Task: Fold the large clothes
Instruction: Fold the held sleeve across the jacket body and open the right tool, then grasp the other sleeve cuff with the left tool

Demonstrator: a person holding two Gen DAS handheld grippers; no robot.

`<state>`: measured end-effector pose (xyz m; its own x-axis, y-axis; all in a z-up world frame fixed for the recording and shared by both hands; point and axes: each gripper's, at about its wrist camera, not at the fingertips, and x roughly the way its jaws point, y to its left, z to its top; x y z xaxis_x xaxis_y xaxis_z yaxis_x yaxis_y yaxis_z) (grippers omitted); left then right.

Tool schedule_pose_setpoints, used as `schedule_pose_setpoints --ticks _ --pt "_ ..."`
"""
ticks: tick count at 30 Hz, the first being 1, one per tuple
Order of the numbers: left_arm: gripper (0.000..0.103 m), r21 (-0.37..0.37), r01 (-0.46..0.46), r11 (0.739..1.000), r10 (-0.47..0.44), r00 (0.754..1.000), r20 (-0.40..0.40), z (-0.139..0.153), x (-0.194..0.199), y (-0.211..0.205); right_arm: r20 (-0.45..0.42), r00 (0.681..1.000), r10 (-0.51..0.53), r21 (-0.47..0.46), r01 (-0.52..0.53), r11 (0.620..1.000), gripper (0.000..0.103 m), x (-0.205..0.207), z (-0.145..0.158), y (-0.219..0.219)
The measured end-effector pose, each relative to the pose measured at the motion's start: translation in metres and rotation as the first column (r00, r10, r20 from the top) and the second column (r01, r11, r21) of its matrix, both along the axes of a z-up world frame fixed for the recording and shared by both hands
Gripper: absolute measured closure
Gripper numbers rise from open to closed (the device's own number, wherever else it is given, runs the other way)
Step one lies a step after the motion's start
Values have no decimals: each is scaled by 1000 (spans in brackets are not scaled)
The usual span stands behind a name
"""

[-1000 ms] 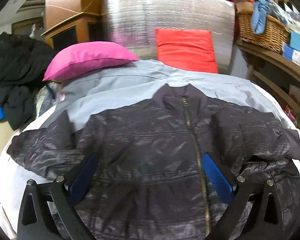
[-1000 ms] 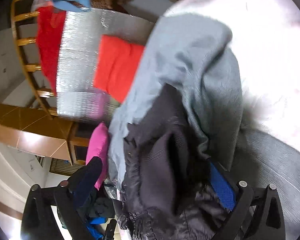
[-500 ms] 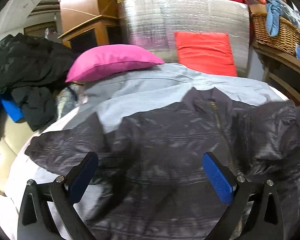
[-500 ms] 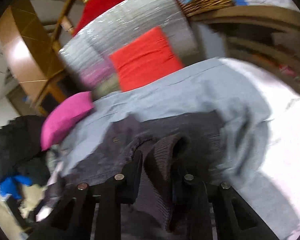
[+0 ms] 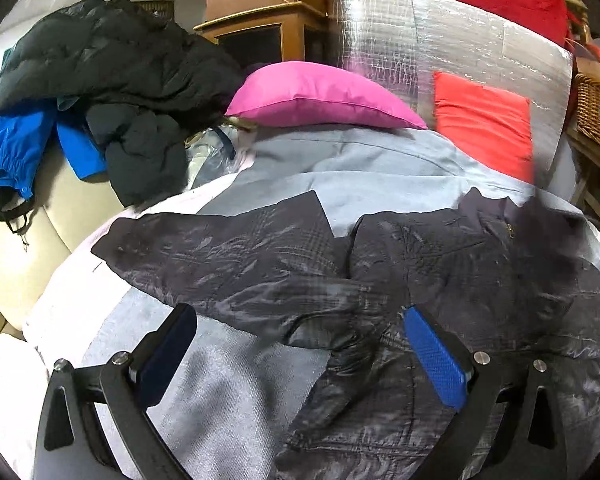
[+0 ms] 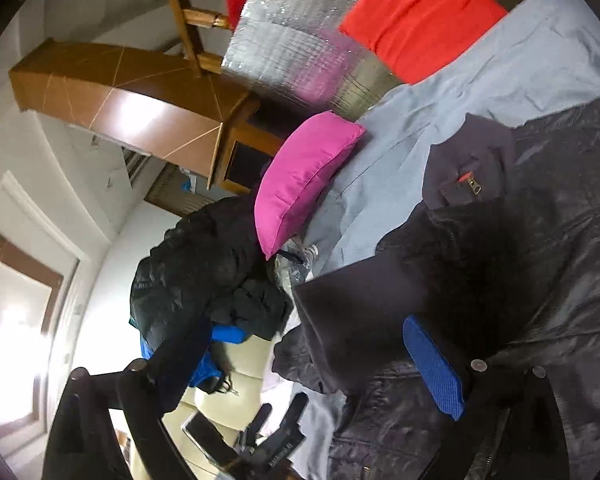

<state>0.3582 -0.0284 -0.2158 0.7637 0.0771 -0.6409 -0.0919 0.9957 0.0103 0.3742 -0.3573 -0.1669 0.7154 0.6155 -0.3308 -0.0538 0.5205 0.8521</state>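
Here the jacket lies beneath both wide-apart jaws, untouched

- Left wrist view: mounted behind the left gripper, looking forward and downward between two blue-padded fingers, close above a dark jacket spread on a grey sheet.
- Facing a pink cushion, a red cushion and a silver foil panel further back.
- Right wrist view: mounted behind the right gripper, rolled strongly sideways, so the scene appears tilted; also close over the jacket.
- Shared by both: jacket, sheet, pink cushion, red cushion, foil panel, heap of dark clothes.
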Motion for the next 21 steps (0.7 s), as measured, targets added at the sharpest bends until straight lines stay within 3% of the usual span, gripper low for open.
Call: schedule_pose_setpoints --ticks 5,8,11,14,17,19,21 --pt "0 -13 43 999 -43 999 -2 1 5 -20 -52 984 -172 -202 159 966 5 -25 -7 -51" --pt "0 -18 76 997 -77 996 -33 -5 13 -38 -80 934 -348 -317 307 897 6 -49 -26 -108" --pt "0 -6 103 995 -104 993 -61 -11 24 -60 -153 893 -422 -340 353 871 10 -58 -56 -154" --pt "0 68 128 989 -125 991 -49 -12 35 -84 -227 869 -439 -331 355 874 18 -53 -85 -177" --pt "0 139 156 978 -152 988 -37 -12 53 -104 -256 883 -393 -362 289 886 22 -40 -97 -182" --pt "0 112 218 970 -210 975 -76 -18 70 -110 -272 879 -393 -447 246 860 24 -27 -105 -178" --pt "0 72 247 966 -238 964 -123 -25 87 -109 -301 875 -379 -446 222 867 35 -22 -115 -179"
